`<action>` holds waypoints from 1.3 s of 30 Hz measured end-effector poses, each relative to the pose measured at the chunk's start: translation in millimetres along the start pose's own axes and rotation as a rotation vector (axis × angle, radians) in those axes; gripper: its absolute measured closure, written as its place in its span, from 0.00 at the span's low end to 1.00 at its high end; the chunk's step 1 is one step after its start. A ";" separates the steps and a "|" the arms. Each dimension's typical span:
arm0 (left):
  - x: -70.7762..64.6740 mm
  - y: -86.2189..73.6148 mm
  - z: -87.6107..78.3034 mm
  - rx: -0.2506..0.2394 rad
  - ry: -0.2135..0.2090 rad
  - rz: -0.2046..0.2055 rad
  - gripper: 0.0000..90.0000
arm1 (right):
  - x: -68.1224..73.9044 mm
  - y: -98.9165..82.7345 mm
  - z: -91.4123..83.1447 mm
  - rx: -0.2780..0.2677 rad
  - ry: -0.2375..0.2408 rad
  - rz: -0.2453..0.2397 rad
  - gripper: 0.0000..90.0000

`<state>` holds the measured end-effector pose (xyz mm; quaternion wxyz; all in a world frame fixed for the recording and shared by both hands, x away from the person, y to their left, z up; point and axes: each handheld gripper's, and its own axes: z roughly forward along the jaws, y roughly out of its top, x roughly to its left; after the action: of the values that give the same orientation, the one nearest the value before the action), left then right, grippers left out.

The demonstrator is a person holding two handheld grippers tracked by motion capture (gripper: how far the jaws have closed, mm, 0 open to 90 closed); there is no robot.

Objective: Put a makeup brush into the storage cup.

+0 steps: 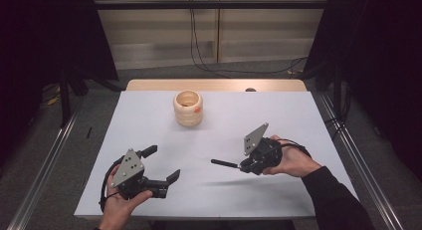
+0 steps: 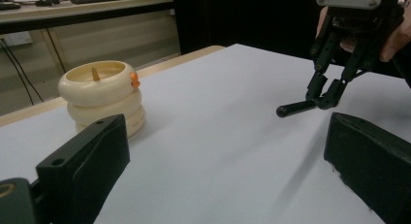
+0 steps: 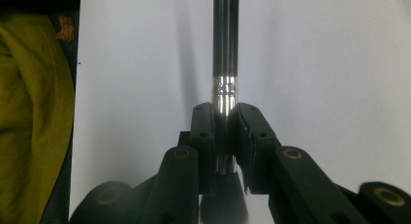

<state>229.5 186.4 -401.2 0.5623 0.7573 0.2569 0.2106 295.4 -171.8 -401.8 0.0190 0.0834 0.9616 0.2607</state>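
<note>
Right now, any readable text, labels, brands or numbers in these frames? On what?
None readable.
Stacked cream rings: faint dark marks on the lowest ring's side, too small and blurred to read.
Black rod with a silver band, clamped in the right gripper: no markings.
Left gripper: no lettering.

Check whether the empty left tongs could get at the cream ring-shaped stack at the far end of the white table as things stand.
Probably yes. The left tongs stand open with nothing between the jaws, and only bare white table lies between them and the cream ring-shaped stack. The right tongs, holding a black rod, sit off to the side.
</note>
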 end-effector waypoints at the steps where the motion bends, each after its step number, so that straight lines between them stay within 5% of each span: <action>1: -0.7 1.0 1.3 0.005 0.000 0.009 0.04 | 0.5 0.4 0.1 0.007 0.005 0.008 0.87; 4: -2.5 6.7 4.9 0.016 -0.014 0.024 0.05 | 1.1 2.0 1.3 0.009 0.004 -0.004 0.87; 9: -4.2 19.6 12.7 0.061 -0.081 -0.006 0.05 | 1.9 4.2 1.9 0.011 0.008 -0.015 0.87; 12: -4.9 24.7 19.6 0.077 -0.109 0.027 0.05 | 1.9 4.5 2.0 0.008 0.005 -0.019 0.87; 18: -3.8 32.9 35.9 0.146 -0.179 -0.027 0.03 | 3.5 5.8 4.4 0.015 0.001 -0.024 0.87; 29: -8.9 35.9 54.6 0.218 -0.212 0.021 0.02 | 5.5 8.4 7.4 0.027 0.018 -0.034 0.87; 33: -10.9 38.0 61.0 0.248 -0.250 0.071 0.04 | 5.5 9.1 8.1 0.024 0.021 -0.043 0.87; 35: -12.1 38.7 64.9 0.264 -0.300 0.041 0.09 | 6.7 9.8 9.2 0.028 0.025 -0.034 0.87; 39: -16.2 41.4 72.8 0.304 -0.307 0.049 0.16 | 9.3 12.8 11.1 0.036 0.030 -0.050 0.87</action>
<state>267.5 112.3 -382.2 0.4690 0.8625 0.1787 0.0653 289.1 -153.8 -404.8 0.0094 0.0557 0.9682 0.2439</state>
